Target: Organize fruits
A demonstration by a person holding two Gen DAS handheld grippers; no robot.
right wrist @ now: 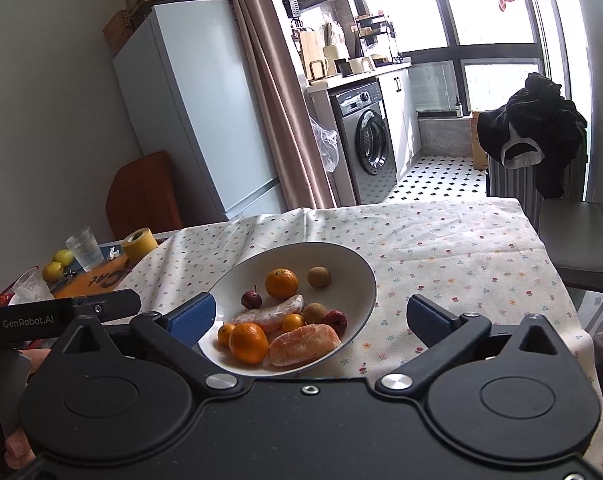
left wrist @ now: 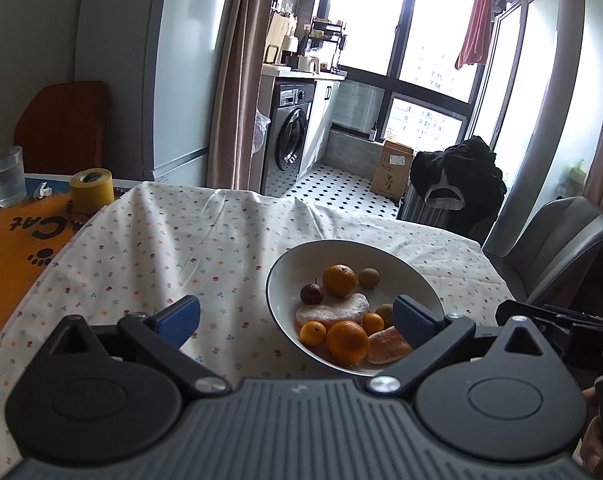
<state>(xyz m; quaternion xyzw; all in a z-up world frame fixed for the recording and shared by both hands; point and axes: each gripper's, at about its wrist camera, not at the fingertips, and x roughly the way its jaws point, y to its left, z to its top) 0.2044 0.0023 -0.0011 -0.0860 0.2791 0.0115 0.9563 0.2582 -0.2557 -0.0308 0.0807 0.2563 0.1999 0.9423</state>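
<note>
Floral cloth covers the worktop (right wrist: 441, 248), and on it sits the white bowl (right wrist: 357, 268) with all the fruit I can see on this side: two peeled citrus pieces, two oranges, small kumquats, two brown longan-like fruits and two dark red ones. From here I judge the sorting is close to finished, or else not begun; I can't tell which.

I hold both tools low at the near edge. My left gripper (left wrist: 297, 320) has its jaws wide apart, empty, the right pad overlapping the bowl's near rim. My right gripper (right wrist: 311, 318) is likewise spread and empty, its left pad over the rim.

Far left, past the cloth, two yellow fruits (right wrist: 57, 266) lie beside a glass (right wrist: 84, 249) and a tape roll (right wrist: 140, 243); they may be strays to bring in, though the view there is small and warped.

If I take a piece next, I would favour the near orange (right wrist: 248, 342): firm, round, clear on top. I should come straight down, straddle its widest part and close gently. The peeled segment (right wrist: 303, 344) beside it is soft and would crush or tear under a hard squeeze.
</note>
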